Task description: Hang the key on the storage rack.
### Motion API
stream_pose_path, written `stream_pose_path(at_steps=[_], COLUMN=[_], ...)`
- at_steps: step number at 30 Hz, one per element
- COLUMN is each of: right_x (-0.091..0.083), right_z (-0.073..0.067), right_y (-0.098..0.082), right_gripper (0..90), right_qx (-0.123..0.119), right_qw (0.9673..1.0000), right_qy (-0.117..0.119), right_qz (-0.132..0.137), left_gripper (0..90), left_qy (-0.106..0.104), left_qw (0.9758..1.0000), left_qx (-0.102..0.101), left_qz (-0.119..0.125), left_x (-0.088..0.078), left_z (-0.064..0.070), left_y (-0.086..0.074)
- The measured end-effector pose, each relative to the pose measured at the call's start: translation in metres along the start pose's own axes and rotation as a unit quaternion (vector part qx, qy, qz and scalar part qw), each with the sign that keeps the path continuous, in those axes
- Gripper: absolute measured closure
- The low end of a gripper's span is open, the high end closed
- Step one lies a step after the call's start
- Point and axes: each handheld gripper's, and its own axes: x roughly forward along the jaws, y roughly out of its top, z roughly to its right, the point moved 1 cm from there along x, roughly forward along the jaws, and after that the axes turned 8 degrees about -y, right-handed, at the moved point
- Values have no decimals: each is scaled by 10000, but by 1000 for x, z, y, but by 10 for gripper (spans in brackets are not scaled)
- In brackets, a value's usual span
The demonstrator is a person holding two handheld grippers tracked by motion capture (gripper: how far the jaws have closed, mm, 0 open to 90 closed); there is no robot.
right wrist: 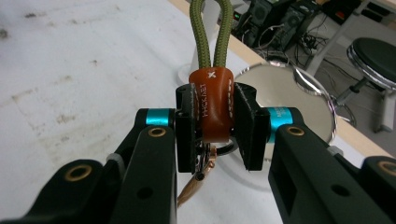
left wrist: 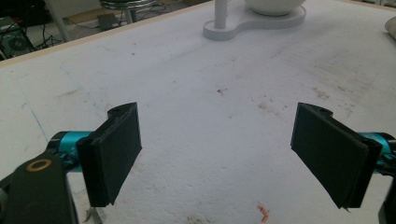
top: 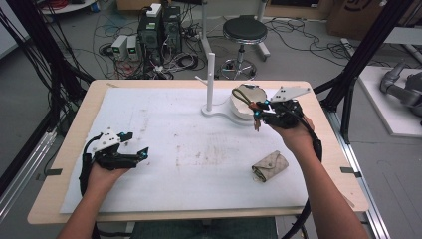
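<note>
- While my left gripper (top: 133, 144) rests over the table (top: 164, 149) with jaws spread wide on nothing,
- my right gripper (right wrist: 215, 126) clamps the keychain's brown leather tab (right wrist: 214, 109), its olive cord loop (right wrist: 210, 28) hanging just above the white bowl (top: 244, 107).

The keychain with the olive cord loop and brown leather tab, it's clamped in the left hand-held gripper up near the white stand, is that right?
Not quite: the keychain is clamped in the right hand-held gripper, not the left. The right gripper view shows its jaws pressed on the brown leather tab, and the high view shows it near the white stand. The left hand-held gripper stands open over the table, holding nothing.
</note>
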Motion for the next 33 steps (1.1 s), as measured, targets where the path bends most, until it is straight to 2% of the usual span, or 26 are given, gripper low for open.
stream_pose_path(at_steps=[12, 18, 23, 33], right_x=[20, 37, 50, 60], right_z=[-1, -9, -14, -12], right_y=[45, 68, 78, 77], right_gripper=[723, 723, 722, 721], right_qx=[-217, -323, -470, -471], right_qw=[9996, 9994, 9988, 9989], right_qy=[-62, -37, -16, -78], right_qz=[166, 141, 115, -13], left_gripper=[160, 160, 162, 162], left_qy=[17, 21, 23, 29], left_qw=[10000, 10000, 10000, 10000], left_qx=[-30, -27, -29, -57], left_qz=[6, 21, -6, -8], left_x=[-4, -6, -7, -8], left_z=[-1, 0, -1, -3], left_y=[-2, -3, -4, -6])
